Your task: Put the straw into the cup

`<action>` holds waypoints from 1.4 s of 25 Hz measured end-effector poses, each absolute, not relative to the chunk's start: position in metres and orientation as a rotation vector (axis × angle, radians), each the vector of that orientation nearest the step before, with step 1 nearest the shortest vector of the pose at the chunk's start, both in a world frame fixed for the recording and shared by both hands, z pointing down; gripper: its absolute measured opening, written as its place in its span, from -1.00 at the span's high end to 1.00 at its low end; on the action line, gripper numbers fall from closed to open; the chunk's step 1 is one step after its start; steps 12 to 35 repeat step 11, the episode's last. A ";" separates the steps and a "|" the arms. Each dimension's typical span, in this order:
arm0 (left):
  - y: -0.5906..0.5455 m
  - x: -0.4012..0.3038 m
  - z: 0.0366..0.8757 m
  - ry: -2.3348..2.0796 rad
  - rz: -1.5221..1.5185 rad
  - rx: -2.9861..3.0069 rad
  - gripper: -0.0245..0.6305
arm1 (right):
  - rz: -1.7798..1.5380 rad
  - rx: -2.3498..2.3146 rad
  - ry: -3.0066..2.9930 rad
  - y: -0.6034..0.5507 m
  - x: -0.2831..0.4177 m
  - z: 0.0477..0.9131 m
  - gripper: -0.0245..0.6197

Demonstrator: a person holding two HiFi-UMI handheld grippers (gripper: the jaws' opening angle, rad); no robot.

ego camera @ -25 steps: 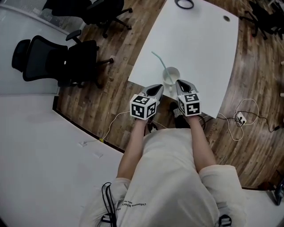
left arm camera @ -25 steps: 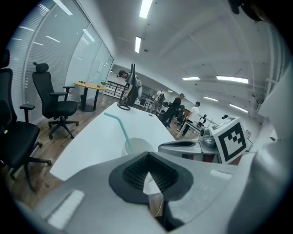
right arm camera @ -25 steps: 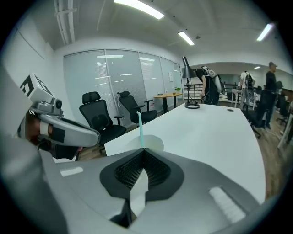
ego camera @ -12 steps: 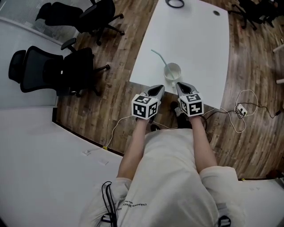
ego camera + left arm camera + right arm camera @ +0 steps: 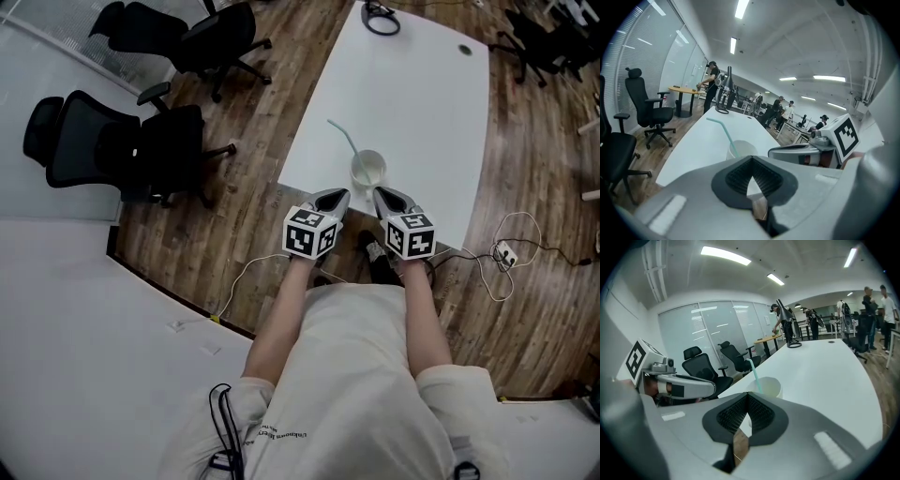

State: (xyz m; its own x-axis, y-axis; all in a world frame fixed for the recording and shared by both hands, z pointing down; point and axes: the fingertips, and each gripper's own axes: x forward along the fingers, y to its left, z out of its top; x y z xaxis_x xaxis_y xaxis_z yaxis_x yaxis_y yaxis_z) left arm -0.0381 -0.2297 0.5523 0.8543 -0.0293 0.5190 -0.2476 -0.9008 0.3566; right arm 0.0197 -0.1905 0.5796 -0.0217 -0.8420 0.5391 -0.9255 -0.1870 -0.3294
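A clear plastic cup (image 5: 367, 171) stands on the white table (image 5: 422, 103) close to its near edge. A teal bent straw (image 5: 343, 139) stands in the cup and leans to the far left. My left gripper (image 5: 336, 196) and right gripper (image 5: 383, 196) hover side by side just short of the cup, both shut and empty. The left gripper view has the cup (image 5: 742, 150) and straw (image 5: 723, 132) straight ahead of its jaws (image 5: 751, 162), with the right gripper (image 5: 806, 151) beside them. The right gripper view shows the cup (image 5: 768, 386) and straw (image 5: 753, 372) past its jaws (image 5: 746, 400).
Black office chairs (image 5: 122, 141) stand on the wood floor to the left. A black cable coil (image 5: 380, 19) lies at the table's far end. Cables and a power strip (image 5: 507, 251) lie on the floor at the right. People stand far off at desks (image 5: 712, 77).
The head view has shifted a little. Both grippers stay shut near the table's edge, and the cup with the straw has not moved.
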 end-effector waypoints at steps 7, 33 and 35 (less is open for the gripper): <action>-0.237 -0.029 0.554 -0.229 0.739 2.610 0.92 | 1.016 2.107 -1.919 -0.195 0.030 0.582 0.86; -0.239 -0.022 0.555 -0.244 0.749 2.613 0.92 | 1.029 2.132 -1.917 -0.196 0.042 0.581 0.86; -0.239 -0.022 0.555 -0.244 0.749 2.613 0.92 | 1.029 2.132 -1.917 -0.196 0.042 0.581 0.86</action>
